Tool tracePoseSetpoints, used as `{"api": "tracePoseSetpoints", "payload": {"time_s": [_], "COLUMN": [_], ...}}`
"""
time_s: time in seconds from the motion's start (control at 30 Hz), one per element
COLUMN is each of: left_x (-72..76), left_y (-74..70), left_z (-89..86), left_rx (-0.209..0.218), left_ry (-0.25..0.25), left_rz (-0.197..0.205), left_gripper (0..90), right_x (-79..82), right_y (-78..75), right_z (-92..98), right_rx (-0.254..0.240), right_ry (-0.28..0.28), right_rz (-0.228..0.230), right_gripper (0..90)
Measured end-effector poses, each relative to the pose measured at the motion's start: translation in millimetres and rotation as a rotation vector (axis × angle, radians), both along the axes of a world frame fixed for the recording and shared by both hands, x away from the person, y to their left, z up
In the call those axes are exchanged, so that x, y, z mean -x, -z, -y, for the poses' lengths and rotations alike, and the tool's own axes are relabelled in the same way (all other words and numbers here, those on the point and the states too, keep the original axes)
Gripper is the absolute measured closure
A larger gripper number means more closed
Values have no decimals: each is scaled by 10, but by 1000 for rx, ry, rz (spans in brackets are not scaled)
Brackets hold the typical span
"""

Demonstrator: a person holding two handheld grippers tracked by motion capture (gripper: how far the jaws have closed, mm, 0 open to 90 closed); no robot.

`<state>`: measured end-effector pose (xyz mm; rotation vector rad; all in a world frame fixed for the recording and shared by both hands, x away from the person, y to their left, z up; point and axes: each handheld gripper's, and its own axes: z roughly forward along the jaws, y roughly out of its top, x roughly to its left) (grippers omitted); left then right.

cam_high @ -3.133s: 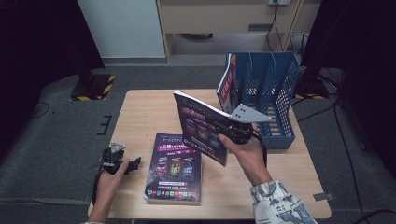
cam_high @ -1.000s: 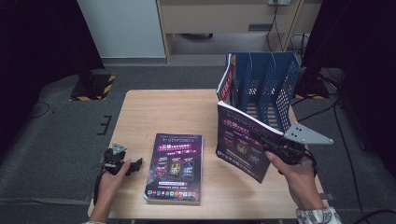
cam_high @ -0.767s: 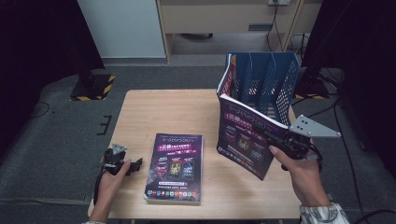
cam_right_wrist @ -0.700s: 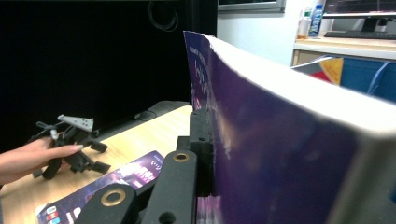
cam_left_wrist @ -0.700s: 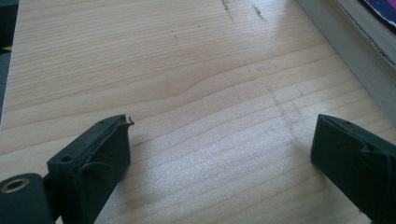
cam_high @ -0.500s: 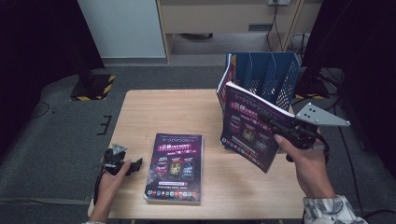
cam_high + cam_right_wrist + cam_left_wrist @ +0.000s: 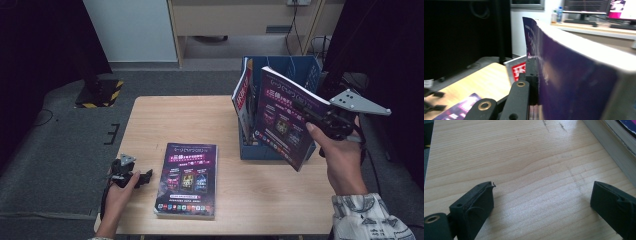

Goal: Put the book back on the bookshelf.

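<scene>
The right tongs (image 7: 320,120) are clamping a thick purple-covered book (image 7: 286,116) and, compared with a second ago, are holding it higher and farther toward twelve o'clock: it was hanging over the bare wood in front of the blue file rack (image 7: 280,145), and it is now standing nearly upright right at the rack's front, overlapping its compartments. In the right gripper view one black jaw is pressing flat against the purple cover (image 7: 579,82), with the pale page edge running along the top. The person's right hand (image 7: 340,160) and patterned sleeve (image 7: 367,217) are reaching in from five o'clock.

The left tongs (image 7: 131,176) are resting in the same spot as before, at about eight o'clock on the table (image 7: 200,120), released; the left gripper view is showing both jaws spread wide with bare wood between them. A second purple book (image 7: 187,180) is lying flat near six o'clock, just beside those tongs, its page edge showing at the upper right of the left gripper view (image 7: 614,147). It has not shifted. A red-and-white magazine (image 7: 244,97) is leaning in the rack's leftmost slot.

The table is light wood with plain grain, standing on grey carpet (image 7: 65,145). A white panel (image 7: 132,27) and a wooden cabinet (image 7: 240,17) are standing beyond twelve o'clock, with dark curtains at both sides and a yellow-and-black striped base (image 7: 97,92) at ten o'clock.
</scene>
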<state>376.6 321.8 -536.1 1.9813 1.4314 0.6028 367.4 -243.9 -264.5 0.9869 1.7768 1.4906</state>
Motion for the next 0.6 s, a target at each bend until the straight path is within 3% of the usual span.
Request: {"api": "tracePoseSetpoints", "payload": {"time_s": [0.33, 0.37, 0.5, 0.6], "left_x": [-1, -1, -1, -2], "left_y": [0, 0, 0, 1], "left_z": [0, 0, 1, 0], "left_rx": [0, 0, 0, 0], "left_ry": [0, 0, 0, 1], "left_rz": [0, 0, 0, 0], "left_gripper": [40, 40, 40, 39], "right_x": [-162, -218, -317, -486], "right_y": [-40, -32, 5, 75], "right_z": [92, 89, 81, 77], "right_rx": [33, 49, 66, 98], "right_ry": [121, 156, 202, 256], "right_rz": [-7, -8, -23, -36], "right_gripper": [826, 826, 826, 826]}}
